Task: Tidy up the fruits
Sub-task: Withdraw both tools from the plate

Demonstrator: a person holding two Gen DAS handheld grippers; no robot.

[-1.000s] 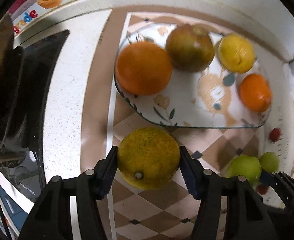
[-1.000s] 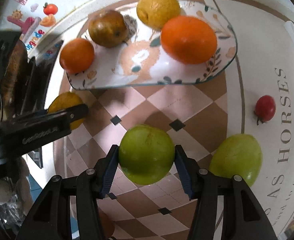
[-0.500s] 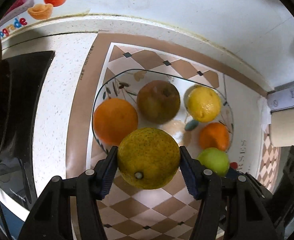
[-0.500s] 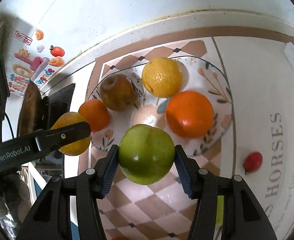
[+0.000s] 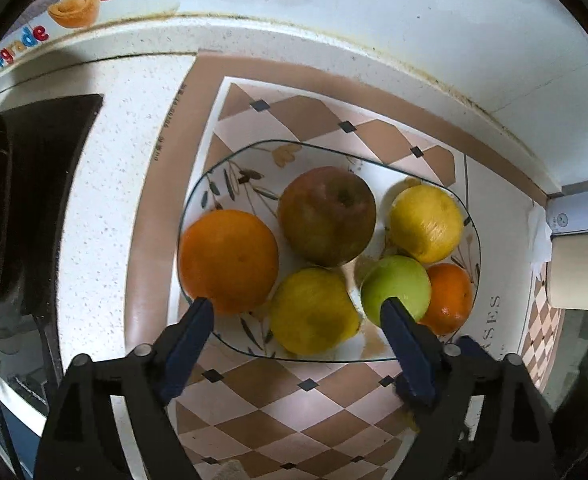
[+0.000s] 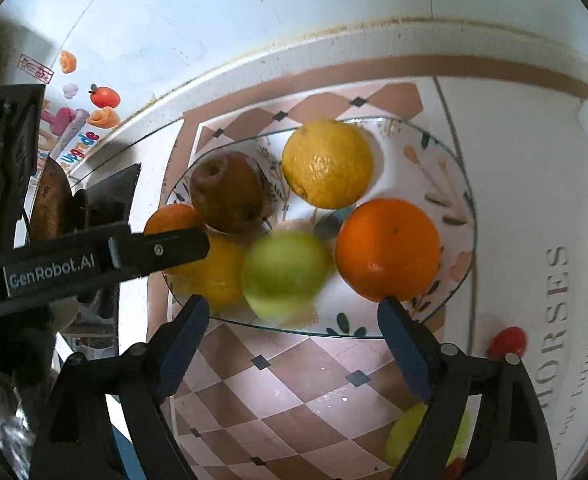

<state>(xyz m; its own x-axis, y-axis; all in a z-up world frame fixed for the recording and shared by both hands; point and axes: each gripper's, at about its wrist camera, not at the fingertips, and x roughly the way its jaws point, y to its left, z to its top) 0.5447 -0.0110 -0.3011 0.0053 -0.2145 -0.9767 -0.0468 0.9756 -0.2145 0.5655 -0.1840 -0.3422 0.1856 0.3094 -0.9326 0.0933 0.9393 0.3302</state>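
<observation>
Two fruits, held a second ago between the fingers, are now seen lying in the oval glass plate with a leaf pattern (image 5: pixel 230 168); the speckled yellow citrus (image 5: pixel 312 310) is found at the plate's lower middle in the left wrist view, and the round green apple (image 5: pixel 396 290) just to its right, touching a small orange (image 5: pixel 448 298); in the right wrist view the apple is blurred, so it is judged not fully settled; six fruits are thus counted in the plate.

The left gripper (image 5: pixel 298 320) is spread wide and empty, poised above the plate's near rim; the right gripper (image 6: pixel 294 316) is likewise released, tilted down at the same rim; a second green fruit (image 6: pixel 426 436) and a small red fruit (image 6: pixel 508 342) are left on the mat at lower right, so more collecting is judged to be required.
</observation>
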